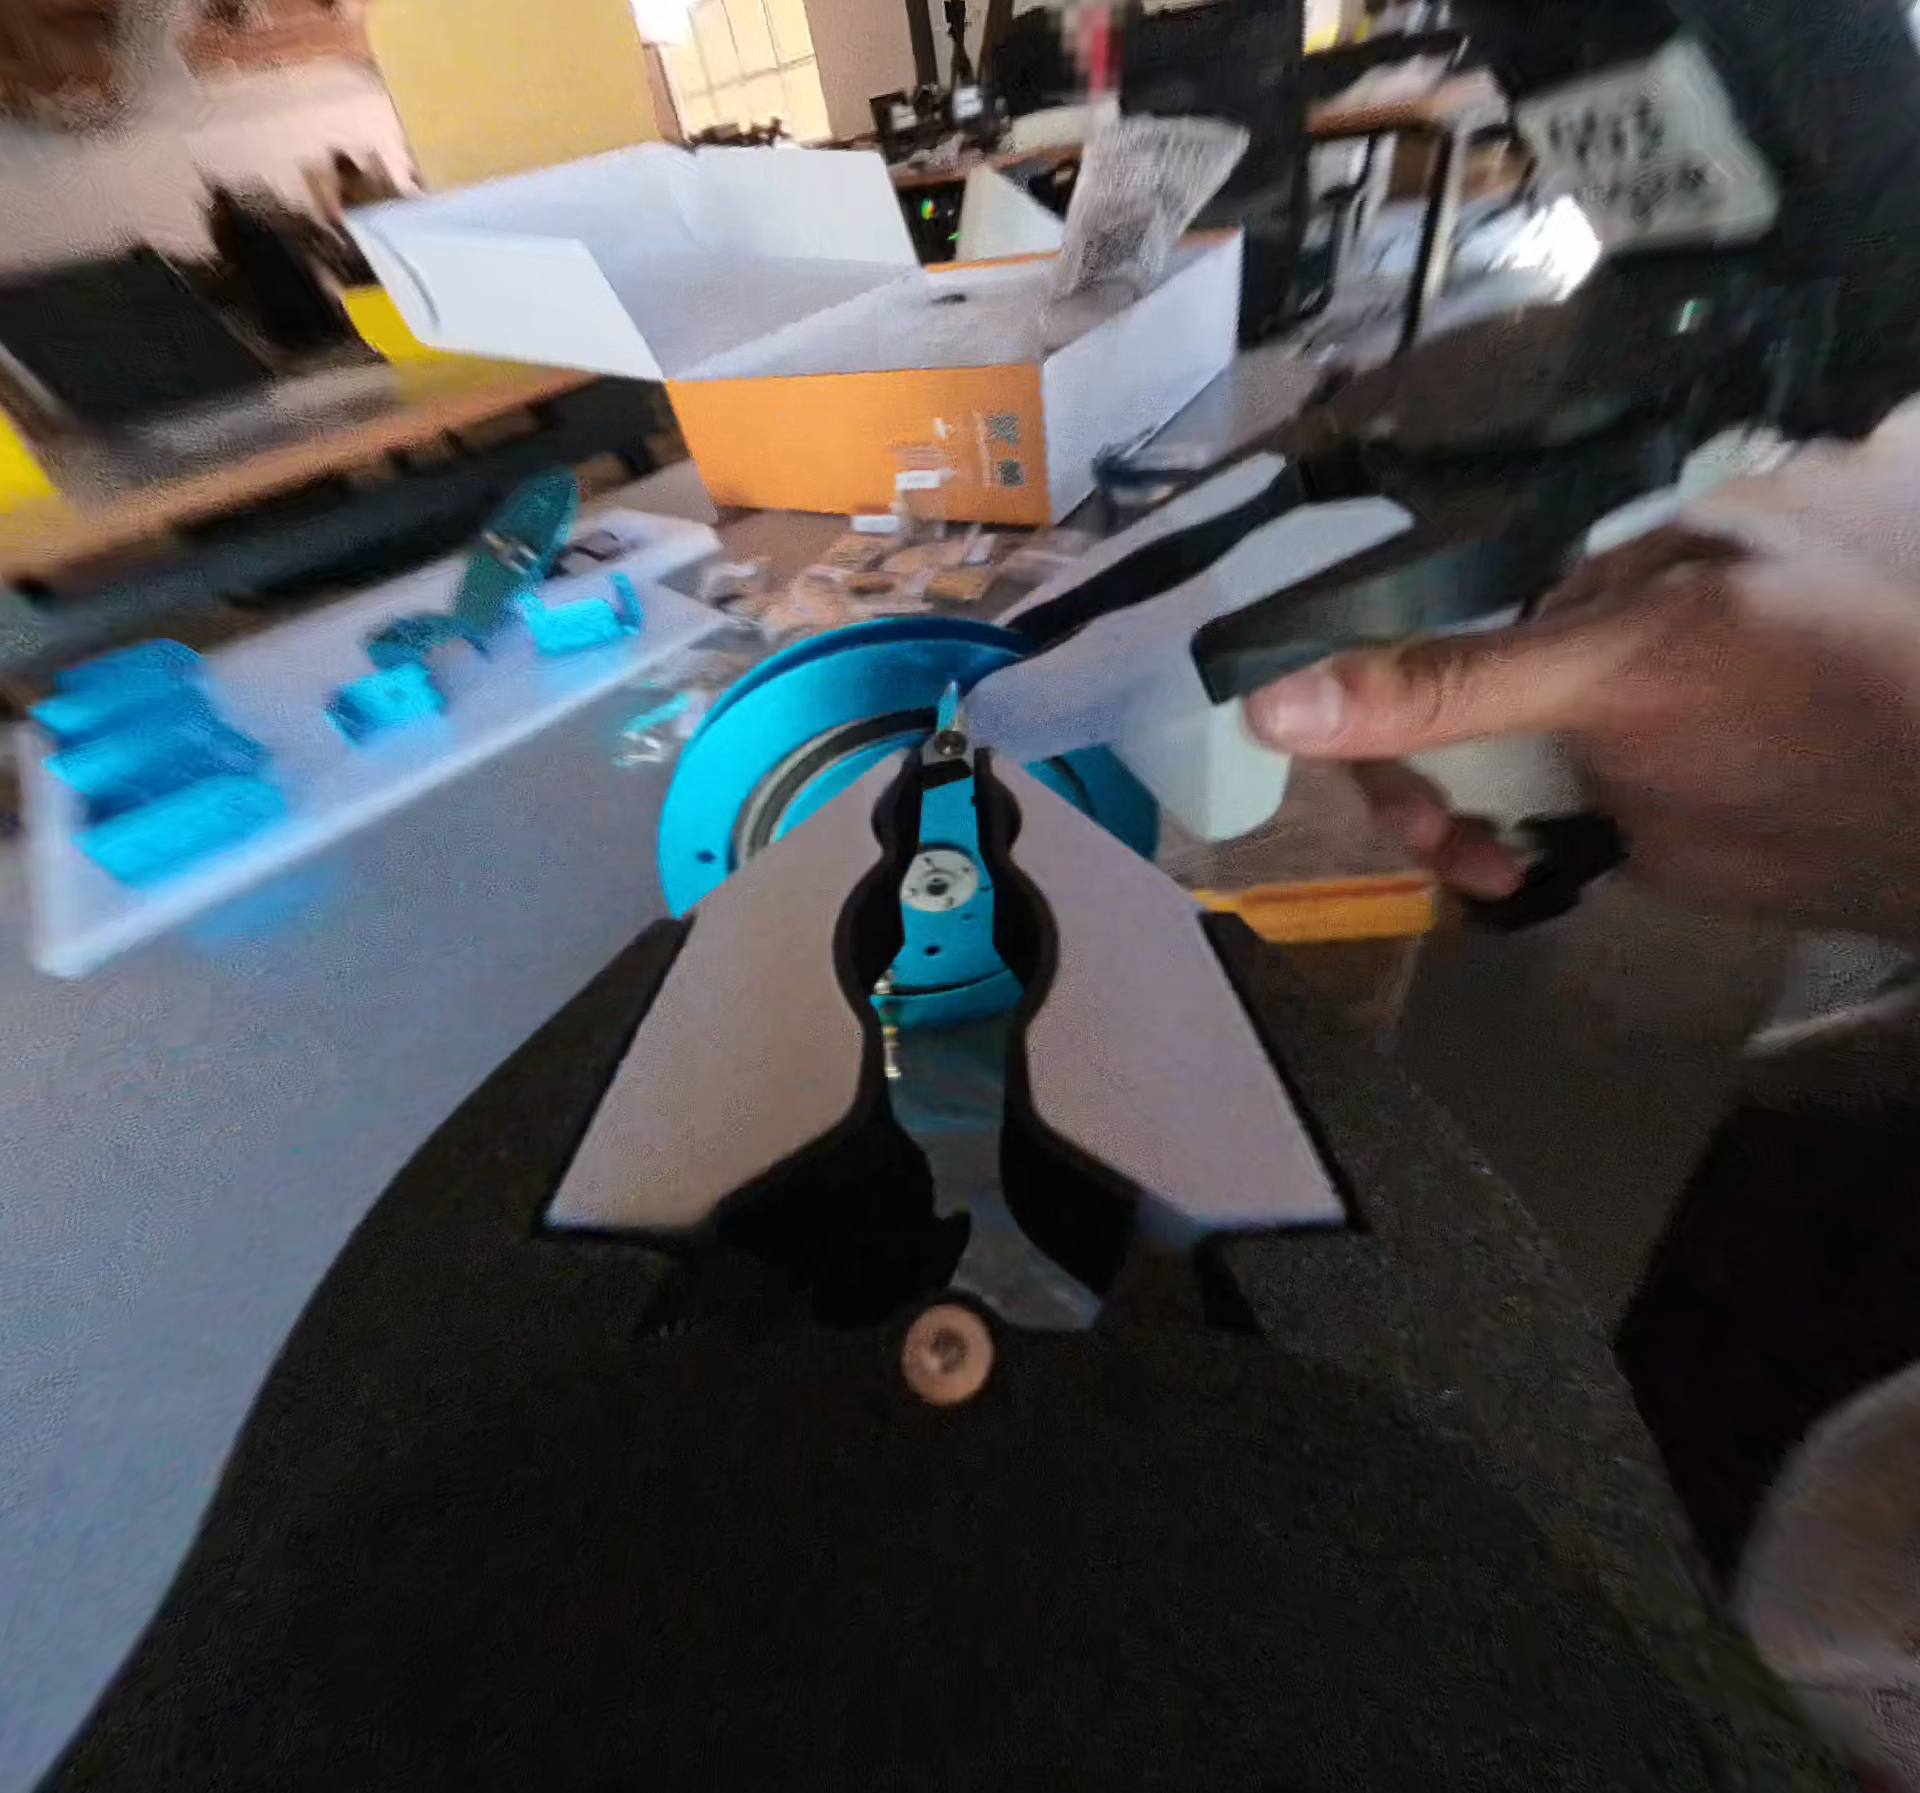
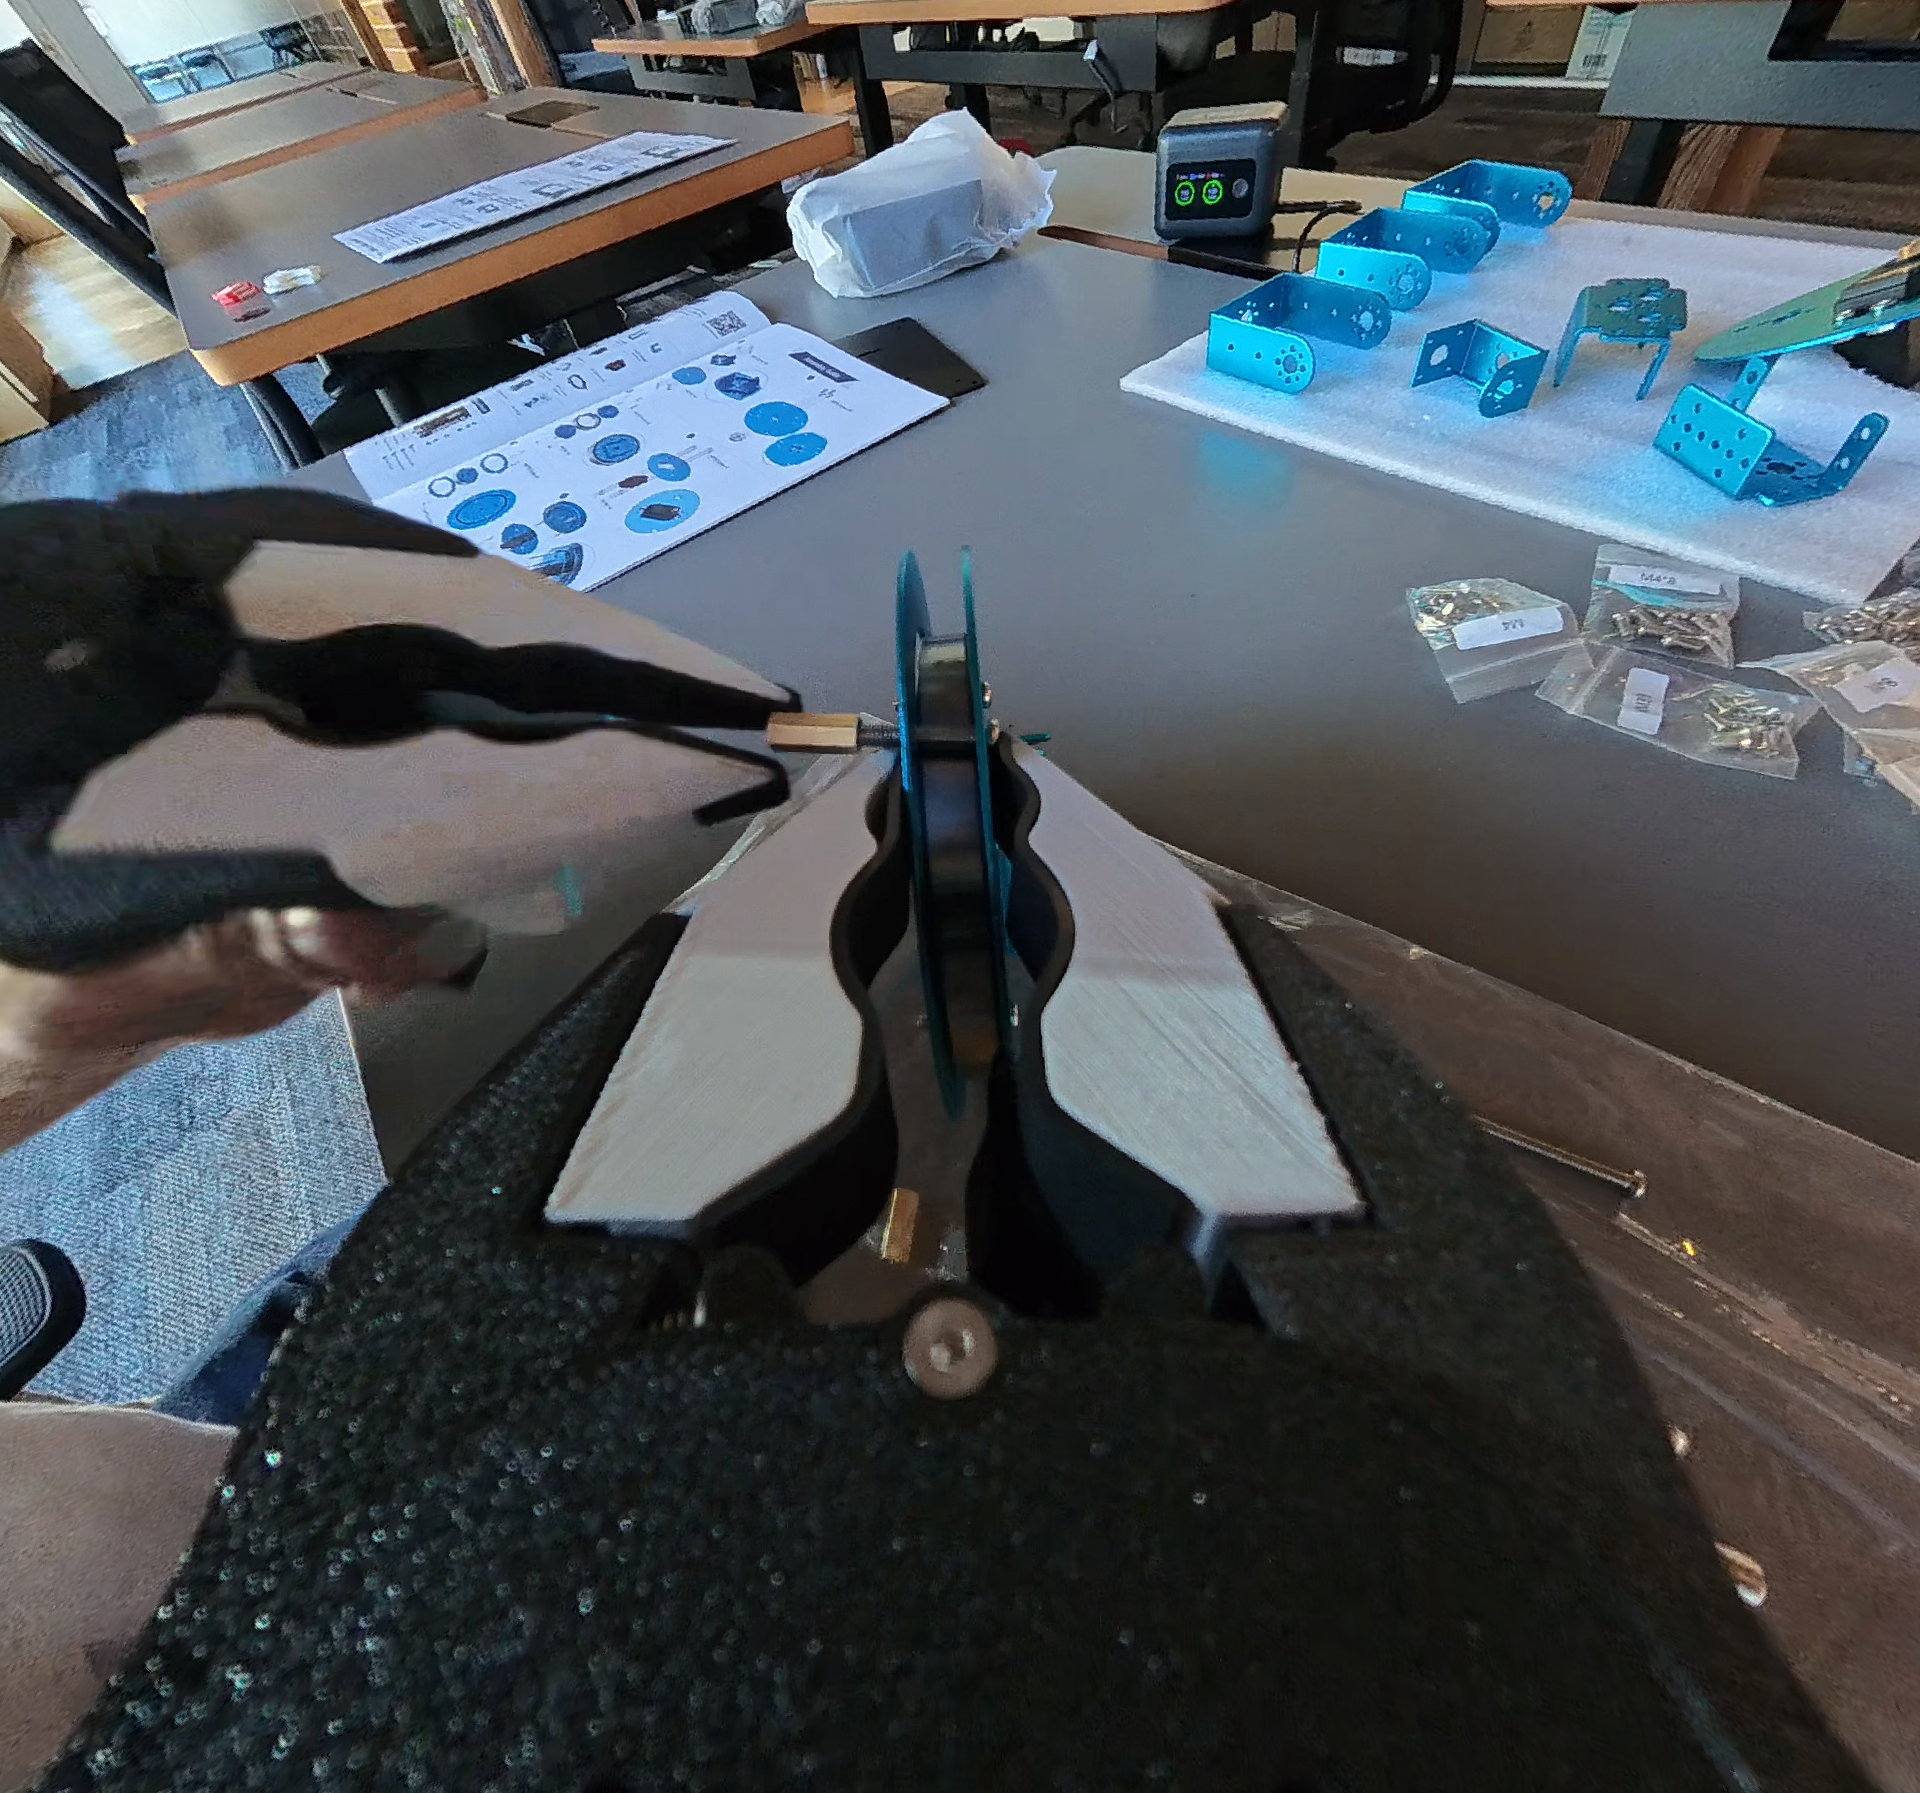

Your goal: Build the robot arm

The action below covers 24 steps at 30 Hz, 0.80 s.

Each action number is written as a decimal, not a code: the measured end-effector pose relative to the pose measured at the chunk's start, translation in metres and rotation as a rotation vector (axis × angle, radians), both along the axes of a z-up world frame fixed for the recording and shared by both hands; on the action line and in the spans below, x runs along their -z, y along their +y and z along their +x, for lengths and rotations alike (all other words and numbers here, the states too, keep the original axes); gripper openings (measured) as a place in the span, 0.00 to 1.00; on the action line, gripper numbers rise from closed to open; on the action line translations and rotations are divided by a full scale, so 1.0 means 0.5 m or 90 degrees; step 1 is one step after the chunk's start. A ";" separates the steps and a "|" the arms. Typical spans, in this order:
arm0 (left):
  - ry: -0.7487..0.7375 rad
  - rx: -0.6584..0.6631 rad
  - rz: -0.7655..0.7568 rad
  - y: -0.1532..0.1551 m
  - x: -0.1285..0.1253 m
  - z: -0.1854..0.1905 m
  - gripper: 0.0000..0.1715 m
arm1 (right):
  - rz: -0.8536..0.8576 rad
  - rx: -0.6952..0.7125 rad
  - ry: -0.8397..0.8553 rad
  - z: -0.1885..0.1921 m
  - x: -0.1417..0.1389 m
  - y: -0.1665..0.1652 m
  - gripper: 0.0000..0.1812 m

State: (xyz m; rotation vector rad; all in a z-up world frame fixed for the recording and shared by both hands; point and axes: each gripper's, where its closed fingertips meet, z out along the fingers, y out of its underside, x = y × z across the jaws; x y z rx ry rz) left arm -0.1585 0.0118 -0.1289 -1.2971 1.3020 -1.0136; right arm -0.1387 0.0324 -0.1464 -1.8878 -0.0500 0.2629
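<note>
1. Nearest in the right wrist view, the right gripper (image 2: 951, 787) has its fingers closed on a blue disc assembly (image 2: 940, 694), held edge-on above the near bench (image 2: 1195, 538) edge.
2. The left gripper (image 2: 779, 741) comes in from the left, fingers pinched on a brass standoff (image 2: 805, 733) whose threaded tip meets the disc's face.
3. In the left wrist view, the left gripper (image 1: 948, 735) tips sit against the disc assembly (image 1: 831, 694).
4. Open grey bench lies just beyond the disc; a booklet (image 2: 665, 434) lies far left, a white foam sheet (image 2: 1538, 455) with blue brackets (image 2: 1299, 330) far right, and screw bags (image 2: 1662, 663) near right.
</note>
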 end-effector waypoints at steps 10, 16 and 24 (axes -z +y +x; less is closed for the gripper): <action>-0.061 0.070 -0.391 -0.002 -0.004 0.011 0.03 | -0.001 -0.007 -0.017 -0.012 0.000 0.000 0.07; 0.053 -0.027 0.288 0.000 0.002 0.013 0.02 | -0.001 -0.011 -0.002 -0.011 0.001 -0.002 0.07; 0.102 -0.033 0.807 0.001 0.004 0.015 0.02 | -0.007 -0.006 -0.006 -0.006 0.007 -0.005 0.07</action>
